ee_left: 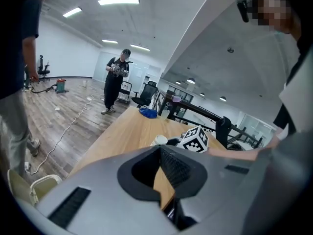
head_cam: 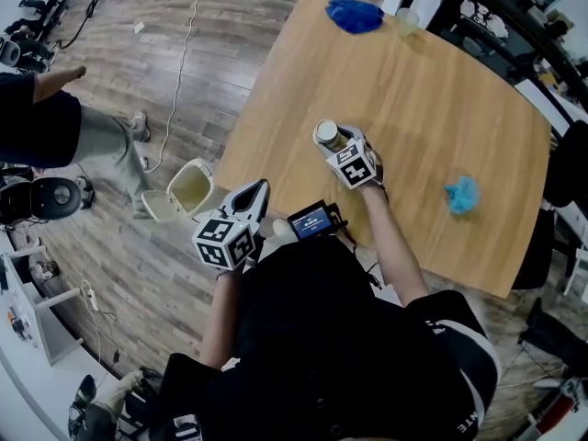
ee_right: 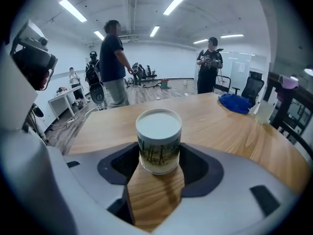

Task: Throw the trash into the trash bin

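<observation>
A cup with a white lid and a tree print [ee_right: 158, 141] stands upright on the wooden table [head_cam: 413, 108]. My right gripper [ee_right: 158, 161] has it between the jaws, and both pads touch its sides. In the head view the same cup [head_cam: 326, 136] sits at that gripper's tips [head_cam: 338, 145]. My left gripper [head_cam: 260, 189] hangs off the table's near left edge, its tips together and nothing in them. In its own view the left gripper [ee_left: 160, 153] looks over the table towards the cup [ee_left: 159, 140]. A cream trash bin [head_cam: 188, 189] stands open on the floor left of the table. A crumpled blue scrap [head_cam: 462, 194] lies on the table to the right.
A blue bag [head_cam: 355, 14] and a clear plastic cup [head_cam: 407, 21] sit at the table's far end. One person [head_cam: 92, 136] stands close to the bin, another [ee_right: 210, 65] beyond the table. A white cable [head_cam: 179, 72] runs across the wood floor. Desks and chairs line the right side.
</observation>
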Demonstrator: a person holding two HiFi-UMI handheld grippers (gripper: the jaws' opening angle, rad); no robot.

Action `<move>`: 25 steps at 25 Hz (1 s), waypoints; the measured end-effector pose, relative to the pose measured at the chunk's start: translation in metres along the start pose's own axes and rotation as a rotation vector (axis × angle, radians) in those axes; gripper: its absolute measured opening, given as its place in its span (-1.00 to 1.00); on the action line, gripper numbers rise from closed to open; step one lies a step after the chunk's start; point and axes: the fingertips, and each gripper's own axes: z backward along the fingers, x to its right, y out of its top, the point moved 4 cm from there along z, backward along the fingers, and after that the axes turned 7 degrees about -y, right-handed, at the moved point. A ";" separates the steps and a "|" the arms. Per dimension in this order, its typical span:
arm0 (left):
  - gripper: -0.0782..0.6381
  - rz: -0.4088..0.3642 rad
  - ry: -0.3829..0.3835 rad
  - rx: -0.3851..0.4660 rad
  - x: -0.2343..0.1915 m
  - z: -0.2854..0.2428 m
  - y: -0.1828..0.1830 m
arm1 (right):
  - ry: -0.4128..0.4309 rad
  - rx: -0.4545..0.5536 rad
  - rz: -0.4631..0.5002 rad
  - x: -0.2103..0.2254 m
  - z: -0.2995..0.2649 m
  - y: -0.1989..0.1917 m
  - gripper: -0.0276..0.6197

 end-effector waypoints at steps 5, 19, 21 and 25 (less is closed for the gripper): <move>-0.76 0.021 0.041 0.016 -0.003 0.013 -0.005 | 0.056 0.054 -0.005 -0.016 -0.004 0.023 -0.14; -0.76 0.183 0.285 0.134 -0.060 0.110 -0.044 | 0.328 0.116 0.179 -0.144 -0.071 0.107 -0.14; -0.76 0.206 0.322 0.161 -0.073 0.129 -0.047 | 0.368 0.115 0.213 -0.173 -0.083 0.123 -0.14; -0.76 0.231 0.352 0.214 -0.106 0.168 -0.051 | 0.420 0.119 0.277 -0.235 -0.102 0.153 -0.14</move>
